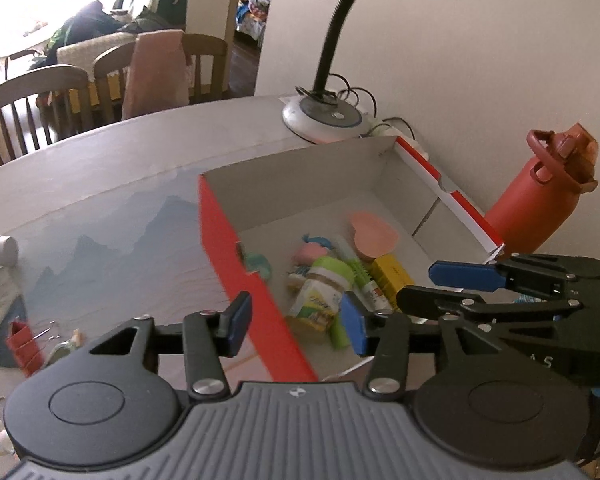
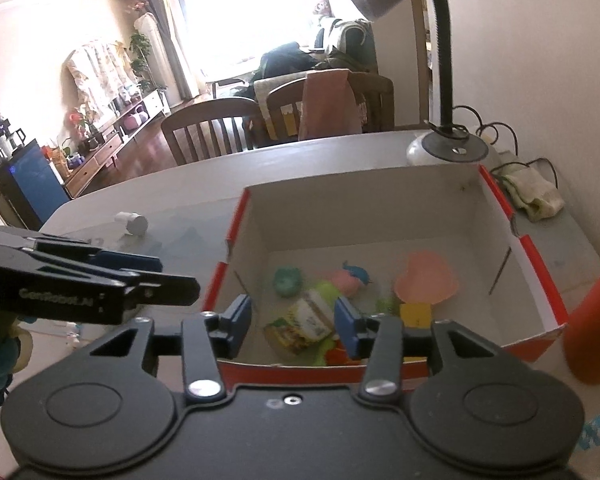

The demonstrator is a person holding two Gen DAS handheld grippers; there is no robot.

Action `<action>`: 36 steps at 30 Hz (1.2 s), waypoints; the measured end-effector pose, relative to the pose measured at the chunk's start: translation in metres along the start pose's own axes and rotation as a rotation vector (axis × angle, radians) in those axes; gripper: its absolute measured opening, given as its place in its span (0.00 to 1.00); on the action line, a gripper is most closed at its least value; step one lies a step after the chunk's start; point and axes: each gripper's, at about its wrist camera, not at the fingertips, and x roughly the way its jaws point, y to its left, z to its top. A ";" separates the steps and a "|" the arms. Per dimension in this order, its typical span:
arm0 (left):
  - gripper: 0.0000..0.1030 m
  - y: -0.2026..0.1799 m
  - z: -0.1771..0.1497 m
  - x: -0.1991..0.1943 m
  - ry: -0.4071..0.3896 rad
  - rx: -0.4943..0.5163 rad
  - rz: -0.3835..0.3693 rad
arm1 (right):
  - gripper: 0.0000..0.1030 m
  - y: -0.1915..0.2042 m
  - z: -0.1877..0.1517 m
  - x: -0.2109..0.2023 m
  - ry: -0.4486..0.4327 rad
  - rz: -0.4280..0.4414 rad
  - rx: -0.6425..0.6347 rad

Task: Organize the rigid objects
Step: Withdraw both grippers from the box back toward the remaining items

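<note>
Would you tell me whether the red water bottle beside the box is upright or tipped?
Upright: the red water bottle stands on its base behind the box, lid and carry loop on top.

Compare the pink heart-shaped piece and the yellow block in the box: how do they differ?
Colour: the pink heart-shaped piece is salmon pink, the yellow block bright yellow. Shape: the heart has rounded lobes and a flat top; the block is boxy with straight edges. Place: the heart lies nearer the box's far wall, the block nearer the cameras, with the two looking close or touching. Both lie loose on the box floor, held by neither hand-held gripper.
</note>
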 end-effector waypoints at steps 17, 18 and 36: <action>0.69 0.081 -0.050 -0.080 -0.067 -0.045 0.020 | 0.71 0.089 -0.004 0.002 -0.031 0.024 -0.027; 0.69 0.086 -0.053 -0.083 -0.067 -0.047 0.020 | 0.73 0.094 -0.004 0.003 -0.034 0.026 -0.027; 0.86 0.167 -0.098 -0.119 -0.083 -0.073 0.038 | 0.91 0.177 0.000 0.034 -0.020 0.069 -0.071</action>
